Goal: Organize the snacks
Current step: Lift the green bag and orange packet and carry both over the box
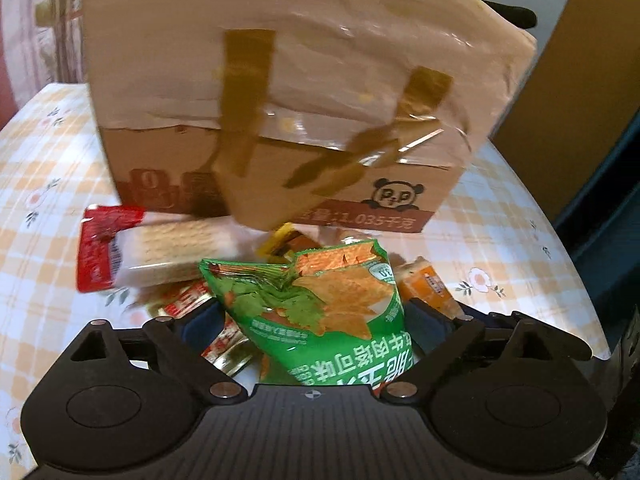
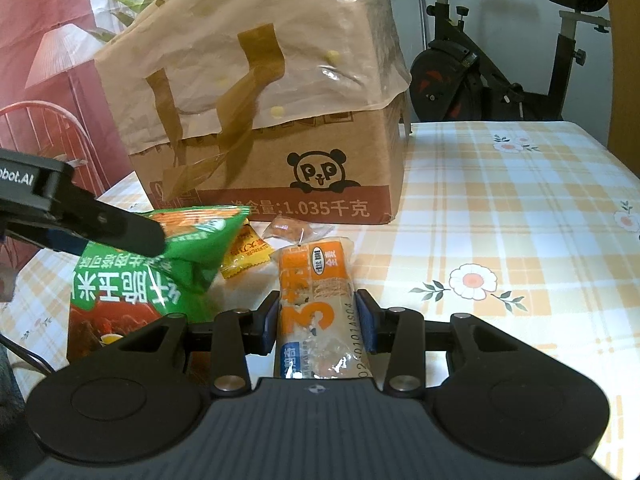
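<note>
The left gripper (image 1: 316, 320) is standing wide apart around the green chip bag (image 1: 320, 312), pads not pressing; the bag is leaning at six o'clock of the panda carton (image 1: 280, 120) and is risking toppling onto neighbouring snacks. The right gripper (image 2: 316, 320) is clamping the orange-labelled cracker pack (image 2: 316, 300); too much squeeze is likely crushing it.

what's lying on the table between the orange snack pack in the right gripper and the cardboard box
In the right wrist view, a small clear-wrapped brown snack lies between the orange snack pack and the cardboard box, with bare tablecloth beside it.
</note>
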The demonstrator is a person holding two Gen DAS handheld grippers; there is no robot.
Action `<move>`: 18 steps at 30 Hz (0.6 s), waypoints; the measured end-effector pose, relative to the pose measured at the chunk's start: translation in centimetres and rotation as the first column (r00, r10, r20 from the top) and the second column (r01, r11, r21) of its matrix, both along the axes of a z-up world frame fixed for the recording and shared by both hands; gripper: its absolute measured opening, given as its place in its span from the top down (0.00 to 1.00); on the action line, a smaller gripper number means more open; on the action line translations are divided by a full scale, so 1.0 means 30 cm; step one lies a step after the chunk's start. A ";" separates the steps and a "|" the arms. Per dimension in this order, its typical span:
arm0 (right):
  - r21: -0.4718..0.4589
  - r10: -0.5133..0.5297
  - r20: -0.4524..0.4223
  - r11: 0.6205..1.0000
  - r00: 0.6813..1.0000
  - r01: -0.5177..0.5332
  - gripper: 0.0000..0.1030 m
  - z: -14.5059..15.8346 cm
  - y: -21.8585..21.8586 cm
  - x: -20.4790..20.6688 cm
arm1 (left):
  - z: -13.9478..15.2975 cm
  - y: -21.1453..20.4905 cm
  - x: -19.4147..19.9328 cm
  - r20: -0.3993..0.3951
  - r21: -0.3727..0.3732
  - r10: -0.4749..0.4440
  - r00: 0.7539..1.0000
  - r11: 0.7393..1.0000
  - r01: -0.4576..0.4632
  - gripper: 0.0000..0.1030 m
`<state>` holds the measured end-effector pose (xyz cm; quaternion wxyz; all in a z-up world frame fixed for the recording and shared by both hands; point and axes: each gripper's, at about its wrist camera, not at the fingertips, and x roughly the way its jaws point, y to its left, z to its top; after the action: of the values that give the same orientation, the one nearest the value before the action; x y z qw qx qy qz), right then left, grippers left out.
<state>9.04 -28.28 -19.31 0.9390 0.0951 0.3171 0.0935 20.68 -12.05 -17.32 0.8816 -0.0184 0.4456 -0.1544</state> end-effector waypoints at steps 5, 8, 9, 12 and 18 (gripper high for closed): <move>-0.004 0.009 0.000 1.000 1.000 -0.009 0.59 0.000 0.004 0.001 | -0.038 -0.014 0.015 -0.040 -0.070 -0.017 0.999 0.997 0.014 0.05; -0.014 0.019 0.000 1.000 1.000 -0.019 0.59 -0.001 0.010 0.002 | -0.061 -0.003 0.019 -0.053 -0.109 -0.011 0.999 0.994 0.005 0.05; -0.019 0.020 0.001 1.000 1.000 -0.020 0.59 -0.002 0.012 0.003 | -0.069 0.001 0.021 -0.057 -0.121 -0.008 0.998 0.993 0.001 0.05; -0.030 0.026 0.001 0.999 1.000 -0.026 0.59 -0.002 0.018 0.004 | -0.085 0.019 0.018 -0.075 -0.163 0.004 0.997 0.987 -0.016 0.05; -0.042 0.051 0.002 0.998 0.999 -0.050 0.59 -0.001 0.030 0.005 | -0.138 0.037 0.009 -0.136 -0.187 -0.027 0.990 0.982 0.001 0.11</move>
<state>9.18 -27.37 -19.34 0.9386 0.0673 0.3197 0.1106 20.96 -10.94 -21.47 0.8421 -0.1081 0.4891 -0.2000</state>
